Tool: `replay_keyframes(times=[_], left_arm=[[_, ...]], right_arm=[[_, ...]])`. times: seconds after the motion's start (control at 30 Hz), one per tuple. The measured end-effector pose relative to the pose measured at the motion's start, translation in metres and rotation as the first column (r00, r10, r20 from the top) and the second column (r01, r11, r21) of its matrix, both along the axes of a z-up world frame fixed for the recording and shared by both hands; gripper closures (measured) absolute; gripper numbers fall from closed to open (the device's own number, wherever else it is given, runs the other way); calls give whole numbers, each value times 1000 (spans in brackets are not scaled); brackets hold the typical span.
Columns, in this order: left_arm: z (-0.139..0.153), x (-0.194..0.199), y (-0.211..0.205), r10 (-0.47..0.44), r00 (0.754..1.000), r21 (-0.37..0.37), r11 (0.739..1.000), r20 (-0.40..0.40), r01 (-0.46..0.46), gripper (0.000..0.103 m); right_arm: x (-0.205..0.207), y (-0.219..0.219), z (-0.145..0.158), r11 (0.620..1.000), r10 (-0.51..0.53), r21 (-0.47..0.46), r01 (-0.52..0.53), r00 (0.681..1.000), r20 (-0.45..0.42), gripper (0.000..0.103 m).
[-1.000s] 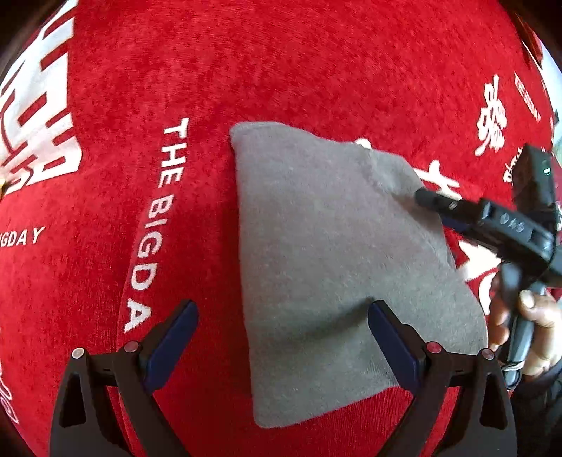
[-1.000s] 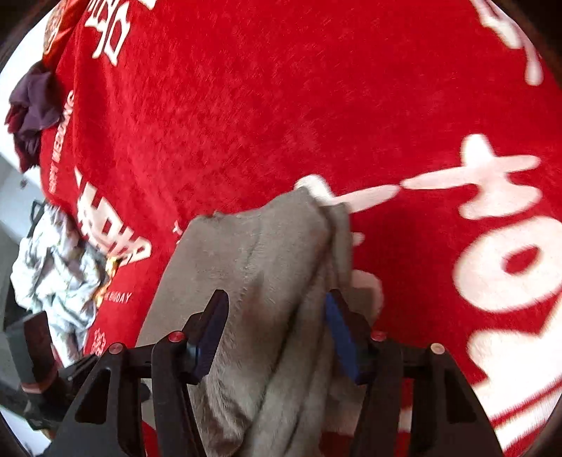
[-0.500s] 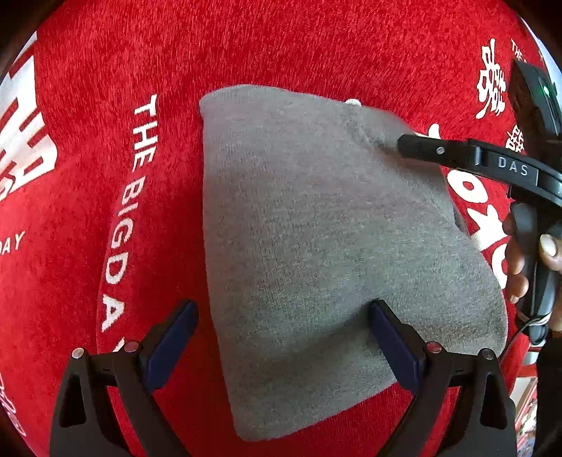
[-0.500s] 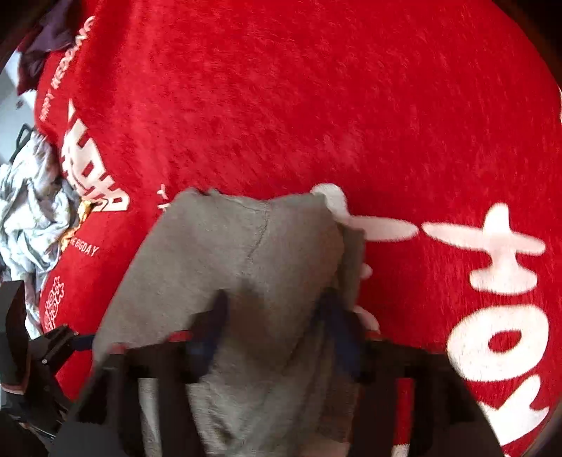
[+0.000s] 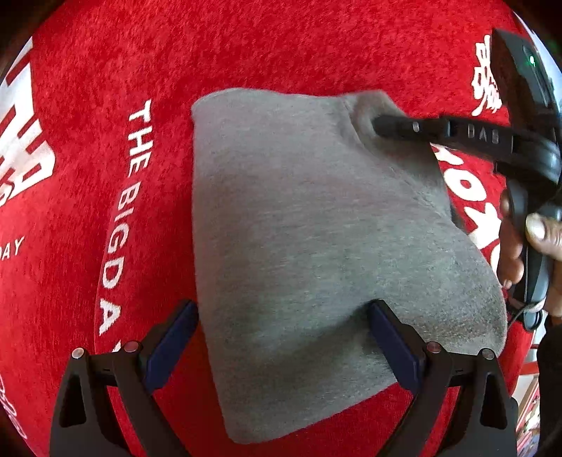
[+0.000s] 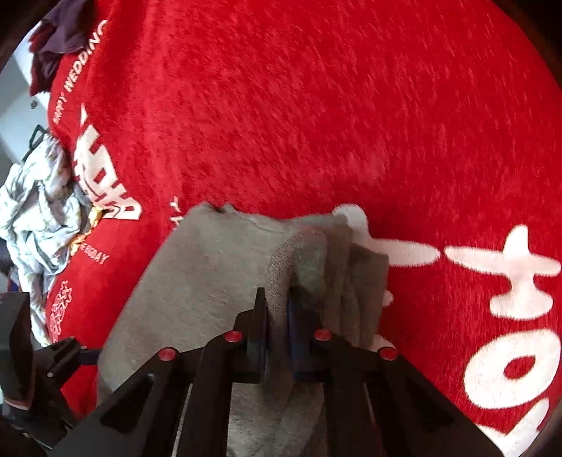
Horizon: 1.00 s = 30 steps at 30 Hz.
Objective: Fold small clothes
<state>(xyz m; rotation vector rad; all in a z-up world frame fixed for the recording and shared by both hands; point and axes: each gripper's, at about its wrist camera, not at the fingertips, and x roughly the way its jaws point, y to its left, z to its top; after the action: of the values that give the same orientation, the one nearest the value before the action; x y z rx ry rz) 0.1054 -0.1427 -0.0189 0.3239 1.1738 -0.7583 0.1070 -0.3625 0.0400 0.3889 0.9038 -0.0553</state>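
Grey knit cloth, a small folded garment (image 5: 309, 246), lies flat on a red plush cloth (image 5: 281, 45) printed with white lettering.

In the left wrist view the left gripper (image 5: 281, 337) hangs just above the garment's near end with its jaws spread wide. One blue-padded finger (image 5: 390, 341) rests over the grey fabric and the other sits beside the garment's left edge, over the red. Nothing is held between them.

The right gripper (image 6: 277, 323) has its jaws closed on a raised pinch of the grey fabric at the garment's far right corner. In the right wrist view the knit bunches up between the two pads, with several folded layers stacked just to the right of them. From the left wrist view the same gripper (image 5: 377, 124) reaches in from the right edge, its black finger tip dug into a crease of the cloth, and the person's hand (image 5: 530, 246) wraps its handle.

White print beside the garment's left edge reads "THE BIGDA", its last letters hidden behind the left gripper. The black finger of the right gripper is embossed "DAS". Along the red cloth's far left edge in the right wrist view runs "HAPPY WEDDING", with a crumpled pale patterned fabric (image 6: 38, 218) and a dark purple garment (image 6: 59, 31) lying off that edge.
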Motion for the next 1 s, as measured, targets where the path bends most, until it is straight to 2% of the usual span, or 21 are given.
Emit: replay_keyframes(times=[0.1, 0.17, 0.2, 0.27, 0.3, 0.4, 0.47, 0.57, 0.6, 0.63, 0.7, 0.77, 0.83, 0.87, 0.9, 0.93, 0.97, 1.0], left_arm=[[-2, 1, -3, 0, 1000, -5, 1000, -12, 0, 5], [-10, 3, -7, 4, 999, 7, 1000, -44, -3, 5], [-16, 3, -9, -2, 997, 7, 1000, -77, 2, 5], [-18, 2, -10, 4, 997, 5, 1000, -78, -4, 5], [-18, 1, -11, 1, 997, 5, 1000, -75, 0, 5], [-17, 2, -8, 4, 997, 5, 1000, -81, -4, 5], [-12, 1, -1, 14, 998, 3, 1000, -69, -14, 5], [1, -1, 14, 20, 999, -9, 1000, -29, -20, 5], [6, -1, 21, 25, 1000, -22, 999, -19, -26, 5], [10, -1, 28, 37, 999, -36, 999, -14, -37, 5], [16, 3, 41, 69, 998, -50, 996, -4, -69, 5], [19, 11, 53, 119, 993, -61, 991, -3, -119, 5], [20, 20, 61, 173, 985, -76, 982, -21, -174, 5], [19, 23, 62, 191, 982, -67, 979, -14, -191, 5], [16, 24, 63, 202, 979, -51, 978, -5, -202, 5], [13, 26, 62, 201, 979, -40, 979, -8, -202, 5], [10, 27, 62, 196, 980, -31, 980, -25, -197, 5], [11, 29, 64, 201, 979, -26, 979, -34, -202, 5]], right_arm=[[5, -12, 19, 1000, -2, 1, 1, 998, 67, 95], [24, -15, 5, 999, 16, -44, -17, 1000, -11, 95], [31, -16, -6, 998, 21, -51, -24, 998, -55, 95], [36, -19, -30, 999, 21, -34, -26, 992, -121, 95], [33, -19, -32, 999, 22, -27, -26, 993, -116, 94], [15, -28, -21, 997, -33, 61, 38, 996, -78, 83], [-16, -32, -1, 990, -74, 124, 71, 997, 15, 80], [-66, -18, 18, 987, -56, 153, 46, 997, 59, 75], [-81, -9, 21, 986, -42, 162, 31, 997, 63, 62], [-93, 0, 24, 986, -30, 165, 19, 998, 64, 41], [-120, 23, 26, 987, 8, 157, -19, 997, 72, 24], [-134, 39, 24, 988, 37, 146, -44, 998, 55, 24], [-130, 49, 14, 987, 44, 150, -49, 998, 38, 24], [-125, 53, 3, 982, 57, 181, -59, 998, 18, 24], [-122, 57, -7, 977, 73, 201, -72, 997, 6, 37], [-116, 62, -16, 968, 113, 229, -106, 993, -16, 86], [-113, 65, -20, 965, 127, 233, -116, 991, -32, 97], [-115, 67, -17, 969, 134, 210, -127, 991, -18, 97]])
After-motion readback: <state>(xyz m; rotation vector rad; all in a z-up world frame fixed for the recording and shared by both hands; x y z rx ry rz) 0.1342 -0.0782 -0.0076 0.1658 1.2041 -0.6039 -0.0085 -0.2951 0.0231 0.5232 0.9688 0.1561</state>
